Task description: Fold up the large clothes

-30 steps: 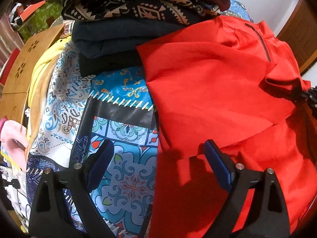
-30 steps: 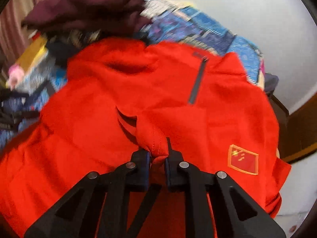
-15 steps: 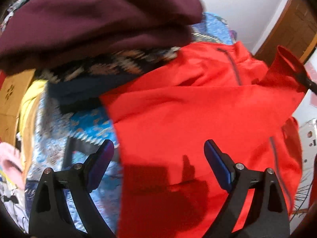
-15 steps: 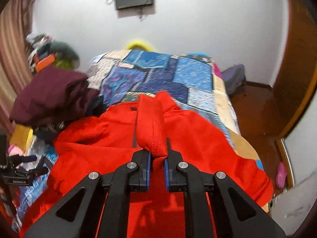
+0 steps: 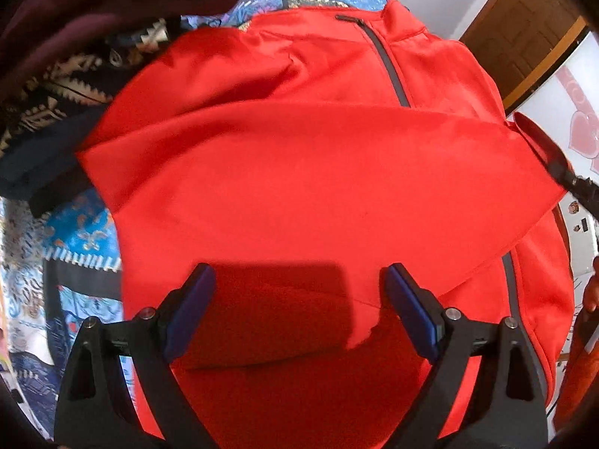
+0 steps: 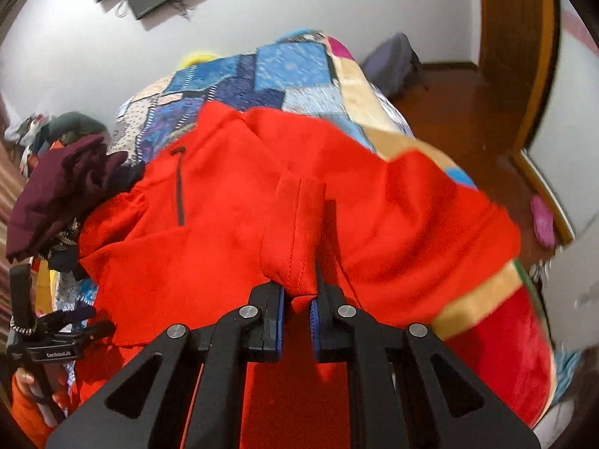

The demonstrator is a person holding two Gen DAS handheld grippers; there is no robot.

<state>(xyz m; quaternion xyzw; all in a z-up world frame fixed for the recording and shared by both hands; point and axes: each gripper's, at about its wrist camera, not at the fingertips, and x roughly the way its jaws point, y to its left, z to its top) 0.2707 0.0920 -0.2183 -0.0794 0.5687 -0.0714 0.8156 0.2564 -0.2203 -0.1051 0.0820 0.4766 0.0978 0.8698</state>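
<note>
The red jacket covers most of the bed, so there's barely any bare quilt except beyond its collar. Left of the jacket, a pile of folded clothes butts right up against it, blocking that side.

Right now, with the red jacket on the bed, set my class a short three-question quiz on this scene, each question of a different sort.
1. True or false: the left gripper is shut on the red jacket.
2. Which part does the right gripper pinch? A) cuff B) collar C) zip
3. Fill in: the jacket lies on a patchwork ____.

Key: 1 false, its jaws are open above the cloth; 2 A; 3 quilt.
</note>
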